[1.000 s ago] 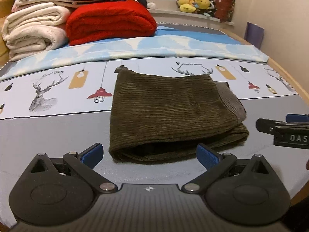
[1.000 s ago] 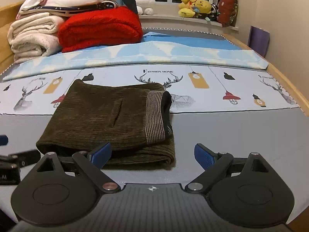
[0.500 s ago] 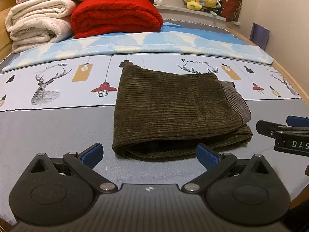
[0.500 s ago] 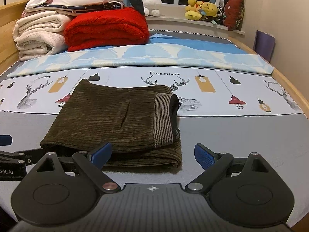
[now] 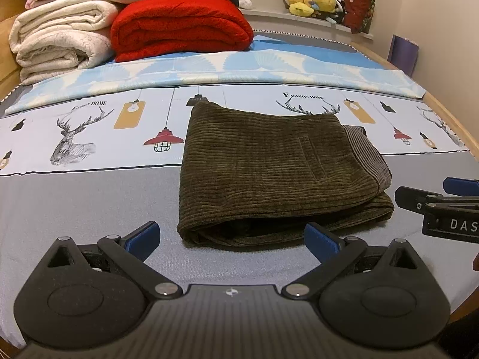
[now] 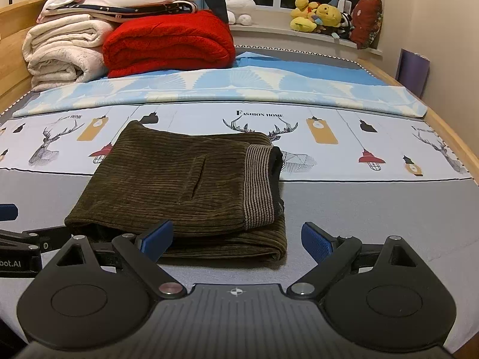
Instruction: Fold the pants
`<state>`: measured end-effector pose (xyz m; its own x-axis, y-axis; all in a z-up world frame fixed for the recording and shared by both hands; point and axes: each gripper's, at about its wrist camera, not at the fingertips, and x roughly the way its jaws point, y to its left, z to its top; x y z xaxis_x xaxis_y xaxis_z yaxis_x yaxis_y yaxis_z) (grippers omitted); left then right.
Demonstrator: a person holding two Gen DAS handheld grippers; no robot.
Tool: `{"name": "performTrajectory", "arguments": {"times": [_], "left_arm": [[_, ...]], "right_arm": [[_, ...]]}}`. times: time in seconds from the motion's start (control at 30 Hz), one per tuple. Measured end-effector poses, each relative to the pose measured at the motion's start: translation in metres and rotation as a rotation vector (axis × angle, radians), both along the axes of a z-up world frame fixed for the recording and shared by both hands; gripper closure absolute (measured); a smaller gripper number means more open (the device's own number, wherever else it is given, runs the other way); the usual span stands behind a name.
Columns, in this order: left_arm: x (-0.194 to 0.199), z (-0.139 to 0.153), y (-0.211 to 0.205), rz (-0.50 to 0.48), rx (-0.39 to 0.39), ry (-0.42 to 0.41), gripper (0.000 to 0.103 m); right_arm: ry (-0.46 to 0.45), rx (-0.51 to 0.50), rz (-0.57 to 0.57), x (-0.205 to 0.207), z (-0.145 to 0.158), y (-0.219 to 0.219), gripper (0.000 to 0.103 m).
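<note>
Dark olive corduroy pants [image 5: 269, 167] lie folded into a compact rectangle on the bed, striped waistband on the right side; they also show in the right wrist view [image 6: 185, 188]. My left gripper [image 5: 232, 237] is open and empty, just in front of the pants' near edge. My right gripper [image 6: 238, 239] is open and empty, in front of the pants' near right corner. Each gripper shows at the edge of the other's view.
The bed [image 5: 74, 197] has a grey and deer-print sheet. A red blanket [image 5: 179, 27], white folded quilts [image 5: 60, 39] and a light blue cover [image 5: 239, 65] lie at the far end. Plush toys [image 6: 317, 15] sit on the windowsill. The wooden bed edge [image 6: 449, 137] runs along the right.
Both grippers have drawn back and risen slightly from the folded pants. The pants have not moved and both grippers stay open.
</note>
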<state>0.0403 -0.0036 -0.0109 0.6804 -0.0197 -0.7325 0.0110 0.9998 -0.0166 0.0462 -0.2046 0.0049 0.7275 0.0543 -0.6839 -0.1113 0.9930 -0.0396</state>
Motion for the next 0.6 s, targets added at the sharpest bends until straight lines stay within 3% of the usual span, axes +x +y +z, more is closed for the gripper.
{"name": "performTrajectory", "arguments": {"times": [0.6], "left_arm": [[0.0013,-0.0018,-0.001,-0.006,-0.002,0.011,0.0]], "right_arm": [[0.003,-0.001,0.003,0.0009,-0.0025,0.003,0.01]]}}
